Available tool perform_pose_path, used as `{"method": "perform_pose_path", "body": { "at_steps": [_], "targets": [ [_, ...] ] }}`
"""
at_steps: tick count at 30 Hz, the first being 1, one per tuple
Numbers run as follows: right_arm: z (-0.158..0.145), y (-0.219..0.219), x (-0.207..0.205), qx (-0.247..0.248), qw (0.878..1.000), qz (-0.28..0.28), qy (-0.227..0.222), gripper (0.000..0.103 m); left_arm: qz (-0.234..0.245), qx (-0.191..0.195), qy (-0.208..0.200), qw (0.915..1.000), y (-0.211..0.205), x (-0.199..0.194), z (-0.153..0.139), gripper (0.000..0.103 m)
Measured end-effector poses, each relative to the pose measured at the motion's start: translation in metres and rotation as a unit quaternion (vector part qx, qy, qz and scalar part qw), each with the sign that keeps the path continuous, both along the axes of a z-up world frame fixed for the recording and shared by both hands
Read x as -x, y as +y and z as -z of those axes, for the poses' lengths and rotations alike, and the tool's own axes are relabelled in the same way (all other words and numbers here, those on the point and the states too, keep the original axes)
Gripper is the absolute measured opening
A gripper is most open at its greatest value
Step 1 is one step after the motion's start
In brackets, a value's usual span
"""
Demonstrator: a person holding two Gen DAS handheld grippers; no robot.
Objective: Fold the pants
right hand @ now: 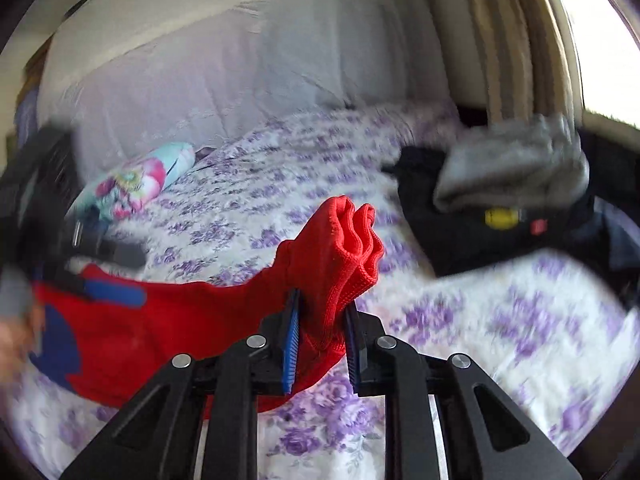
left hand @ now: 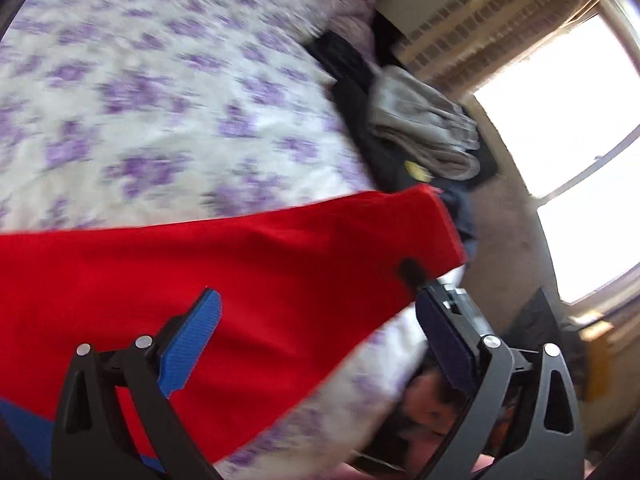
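Note:
The red pants (left hand: 248,264) with blue patches stretch across the flowered bed in the left wrist view. My left gripper (left hand: 320,300) is open, its jaws wide apart over the red cloth, holding nothing. In the right wrist view my right gripper (right hand: 322,312) is shut on a bunched end of the red pants (right hand: 340,248) and lifts it above the bed. The rest of the pants trails left and down to the sheet. The left gripper shows blurred at the far left of the right wrist view (right hand: 48,216), near the blue patches.
The bed has a white sheet with purple flowers (left hand: 152,92). A pile of folded dark and grey clothes (right hand: 496,196) lies at the bed's right edge, also in the left wrist view (left hand: 416,132). A flowered pillow (right hand: 136,180) lies at the back left. A bright window (left hand: 560,120) and curtain are on the right.

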State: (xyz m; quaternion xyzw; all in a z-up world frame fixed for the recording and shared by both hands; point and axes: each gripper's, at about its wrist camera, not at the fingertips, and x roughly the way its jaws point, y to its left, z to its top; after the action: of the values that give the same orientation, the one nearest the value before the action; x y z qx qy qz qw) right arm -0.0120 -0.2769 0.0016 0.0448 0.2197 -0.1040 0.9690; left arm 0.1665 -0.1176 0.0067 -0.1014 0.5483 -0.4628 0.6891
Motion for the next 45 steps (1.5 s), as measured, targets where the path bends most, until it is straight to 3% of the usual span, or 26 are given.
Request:
{"method": "perform_pose_path", "body": {
  "at_steps": [2, 6, 12, 13, 14, 15, 16, 17, 18, 22, 27, 30, 34, 38, 45],
  "targets": [
    [-0.004, 0.022, 0.004, 0.066, 0.998, -0.006, -0.009, 0.020, 0.035, 0.004, 0.013, 0.9993, -0.018, -0.004, -0.021, 0.095],
    [-0.004, 0.051, 0.005, 0.156, 0.988, -0.009, -0.013, 0.020, 0.102, -0.011, -0.003, 0.9948, -0.054, 0.003, -0.055, 0.095],
    [0.004, 0.074, 0.007, 0.235, 0.972, -0.014, -0.012, 0.020, 0.121, -0.117, -0.044, 0.9849, -0.094, 0.012, -0.059, 0.093],
    [0.006, 0.078, 0.007, 0.247, 0.969, -0.012, -0.011, 0.020, 0.124, -0.131, -0.047, 0.9824, -0.100, 0.013, -0.054, 0.086],
    [0.008, 0.081, 0.007, 0.262, 0.965, -0.009, -0.010, 0.020, 0.130, -0.137, -0.043, 0.9810, -0.098, 0.011, -0.049, 0.060],
    [0.011, 0.083, 0.006, 0.275, 0.961, -0.005, -0.006, 0.020, 0.130, -0.148, -0.045, 0.9794, -0.097, 0.010, -0.044, 0.046],
    [0.013, 0.086, 0.005, 0.280, 0.960, -0.003, -0.001, 0.020, 0.128, -0.144, -0.048, 0.9801, -0.095, 0.007, -0.041, 0.041],
    [0.015, 0.086, 0.004, 0.283, 0.959, 0.001, 0.003, 0.020, 0.132, -0.140, -0.045, 0.9803, -0.094, 0.005, -0.038, 0.030],
    [0.016, 0.088, 0.004, 0.285, 0.959, 0.002, 0.006, 0.020, 0.131, -0.135, -0.037, 0.9815, -0.089, 0.001, -0.035, 0.027],
    [0.014, 0.102, 0.003, 0.317, 0.948, -0.001, 0.008, 0.019, 0.132, -0.115, -0.024, 0.9843, -0.073, -0.006, -0.035, 0.025],
    [-0.008, 0.142, 0.010, 0.388, 0.921, -0.011, -0.032, 0.019, 0.137, -0.065, -0.062, 0.9865, -0.022, -0.001, -0.076, 0.025],
    [-0.010, 0.177, 0.012, 0.426, 0.902, -0.041, -0.047, 0.019, 0.128, -0.051, -0.082, 0.9871, 0.019, 0.002, -0.083, 0.025],
    [0.007, 0.216, 0.005, 0.472, 0.877, -0.085, -0.038, 0.019, 0.102, -0.052, -0.087, 0.9896, 0.071, -0.004, -0.062, 0.025],
    [0.027, 0.252, -0.004, 0.502, 0.856, -0.126, -0.017, 0.019, 0.078, -0.048, -0.061, 0.9939, 0.112, -0.018, -0.030, 0.025],
    [0.049, 0.284, -0.017, 0.518, 0.838, -0.169, 0.030, 0.019, 0.062, -0.052, -0.052, 0.9954, 0.145, -0.031, 0.013, 0.025]
  ]
}}
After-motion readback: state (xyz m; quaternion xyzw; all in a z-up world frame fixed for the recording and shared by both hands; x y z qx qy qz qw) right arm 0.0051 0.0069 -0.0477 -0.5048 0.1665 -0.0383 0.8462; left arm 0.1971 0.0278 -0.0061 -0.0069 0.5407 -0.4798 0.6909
